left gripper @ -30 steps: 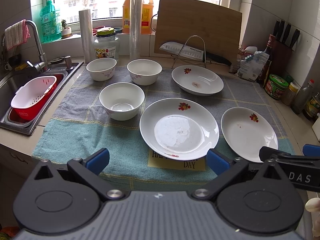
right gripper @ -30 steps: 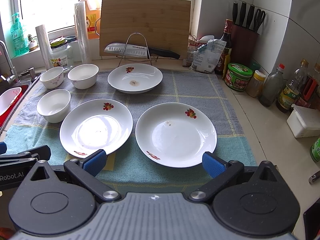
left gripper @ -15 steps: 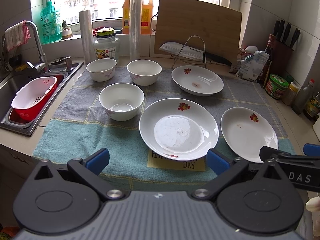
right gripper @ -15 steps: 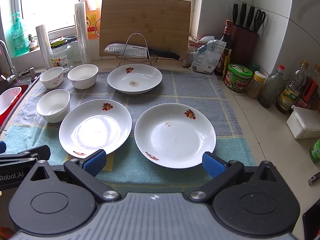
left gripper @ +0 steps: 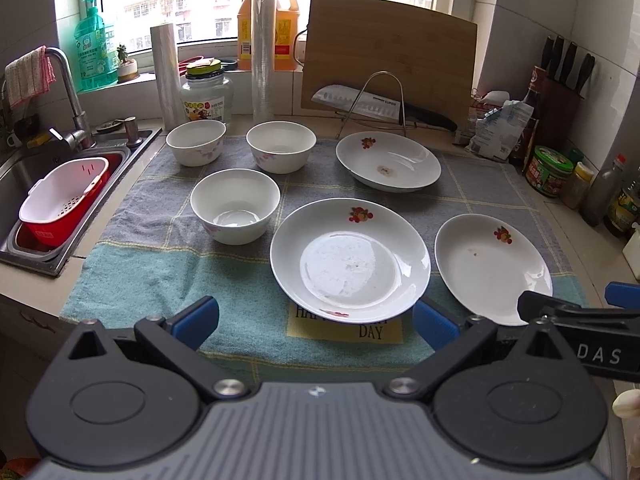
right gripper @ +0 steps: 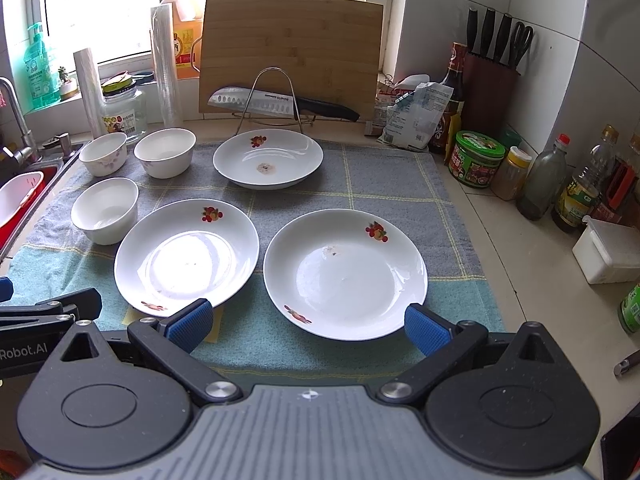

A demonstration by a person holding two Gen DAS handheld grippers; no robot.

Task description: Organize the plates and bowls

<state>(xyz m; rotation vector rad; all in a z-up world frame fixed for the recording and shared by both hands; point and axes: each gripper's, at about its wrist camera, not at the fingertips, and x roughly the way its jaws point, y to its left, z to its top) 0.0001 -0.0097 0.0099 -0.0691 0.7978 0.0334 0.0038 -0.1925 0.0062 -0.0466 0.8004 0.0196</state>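
Note:
Three white plates with red flower prints lie on a towel: a middle plate (left gripper: 350, 256) (right gripper: 187, 254), a right plate (left gripper: 492, 266) (right gripper: 345, 274) and a far plate (left gripper: 388, 161) (right gripper: 267, 159). Three white bowls stand to the left: a near bowl (left gripper: 235, 212) (right gripper: 105, 210) and two far bowls (left gripper: 196, 142) (left gripper: 281, 146). My left gripper (left gripper: 316, 322) hangs open above the towel's front edge, before the middle plate. In front of the right plate, my right gripper (right gripper: 306, 322) is open too. Neither holds anything.
The grey and teal towel (left gripper: 160, 272) covers the counter. A sink (left gripper: 24, 168) with a red and white basket (left gripper: 64, 200) lies at the left. A knife rack (right gripper: 276, 100), cutting board (right gripper: 290, 50), jars and bottles (right gripper: 540, 184) line the back and right. A white box (right gripper: 608, 254) sits at the right.
Both views have shifted very slightly, and the right gripper has drifted a little to the right. The dishes have not moved and both grippers stay open.

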